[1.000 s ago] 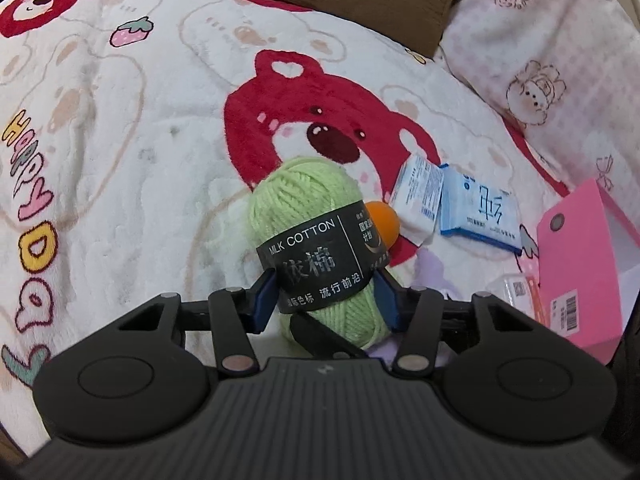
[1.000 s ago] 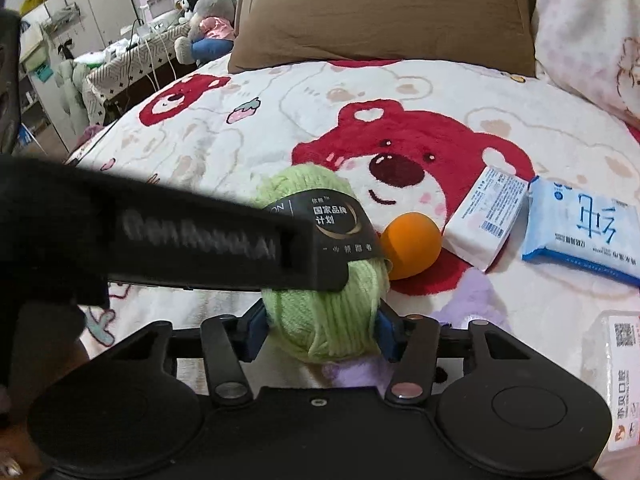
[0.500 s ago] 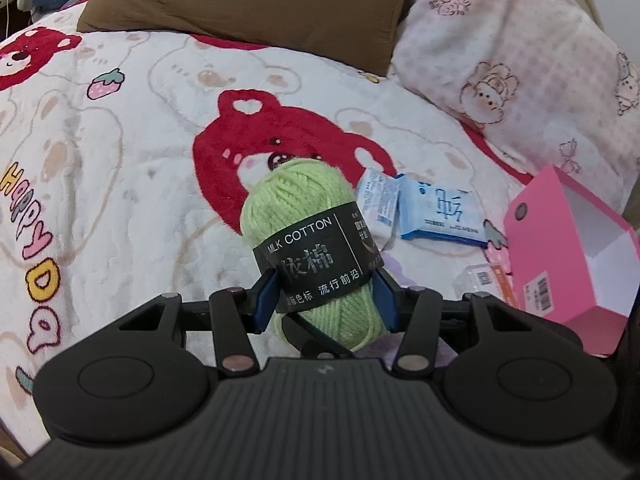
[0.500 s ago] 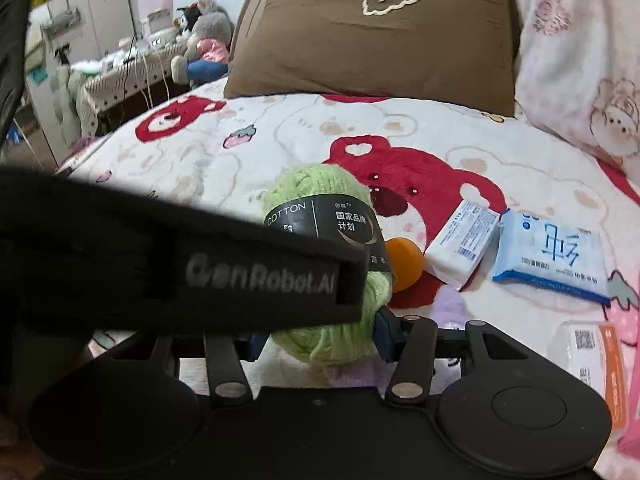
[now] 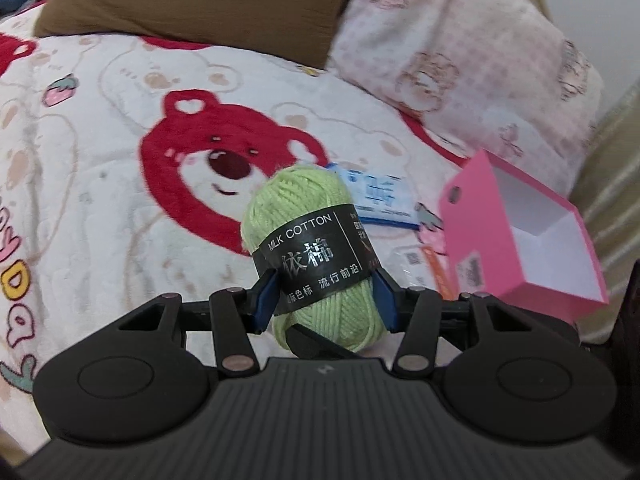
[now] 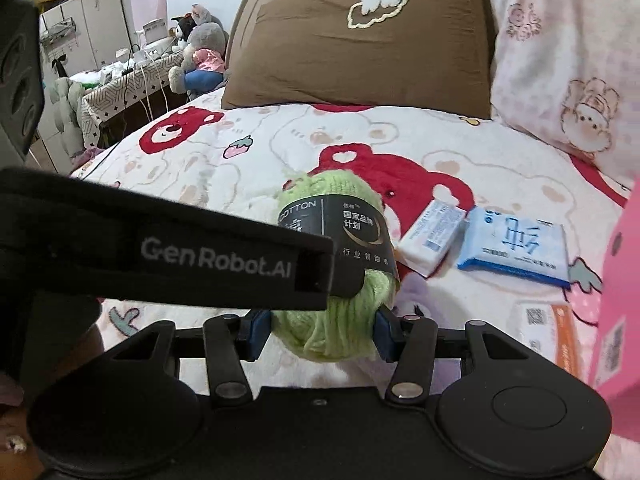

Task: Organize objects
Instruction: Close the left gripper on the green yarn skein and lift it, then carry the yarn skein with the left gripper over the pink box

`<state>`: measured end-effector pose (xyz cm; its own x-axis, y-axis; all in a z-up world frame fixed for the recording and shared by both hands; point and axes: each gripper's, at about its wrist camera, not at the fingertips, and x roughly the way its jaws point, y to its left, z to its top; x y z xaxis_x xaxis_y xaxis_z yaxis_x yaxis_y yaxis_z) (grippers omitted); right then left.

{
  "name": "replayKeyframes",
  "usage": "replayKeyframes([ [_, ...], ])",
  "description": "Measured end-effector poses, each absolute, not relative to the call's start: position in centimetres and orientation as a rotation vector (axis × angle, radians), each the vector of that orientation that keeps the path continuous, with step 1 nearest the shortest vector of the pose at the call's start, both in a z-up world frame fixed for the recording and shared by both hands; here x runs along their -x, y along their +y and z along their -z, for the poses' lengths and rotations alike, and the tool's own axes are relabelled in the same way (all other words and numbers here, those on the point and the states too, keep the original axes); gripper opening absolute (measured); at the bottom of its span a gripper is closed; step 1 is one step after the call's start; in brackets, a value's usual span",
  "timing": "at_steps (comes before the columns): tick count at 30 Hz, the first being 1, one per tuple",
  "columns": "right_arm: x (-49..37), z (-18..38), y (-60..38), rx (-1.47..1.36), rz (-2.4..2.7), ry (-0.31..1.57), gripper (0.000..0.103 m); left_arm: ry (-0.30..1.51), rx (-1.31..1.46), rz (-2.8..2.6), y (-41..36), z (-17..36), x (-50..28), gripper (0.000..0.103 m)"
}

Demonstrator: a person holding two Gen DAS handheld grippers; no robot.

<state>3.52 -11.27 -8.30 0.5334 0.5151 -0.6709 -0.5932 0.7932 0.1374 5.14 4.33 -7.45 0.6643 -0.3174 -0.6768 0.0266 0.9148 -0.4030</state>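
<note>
Lifted higher off the bear blanket [image 5: 100, 184], both tongs [image 5: 326, 300] [image 6: 320, 330] clamp the yarn [image 5: 308, 216].

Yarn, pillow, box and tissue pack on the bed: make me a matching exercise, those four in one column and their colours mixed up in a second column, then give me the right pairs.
Things:
1. yarn
2. pillow
3. box
4. tissue pack

Colours:
A. brown
B. blue and white
C. light green
D. pink

Pairs: 1-C, 2-A, 3-D, 4-B
</note>
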Motion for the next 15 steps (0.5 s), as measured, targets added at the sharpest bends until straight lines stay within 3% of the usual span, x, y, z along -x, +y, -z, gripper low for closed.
replayKeyframes([
  [15, 1.2, 5.0, -15.0, 0.163, -0.627, 0.718, 0.056, 0.861, 0.38, 0.327, 1.9, 3.7, -2.7, 0.049],
])
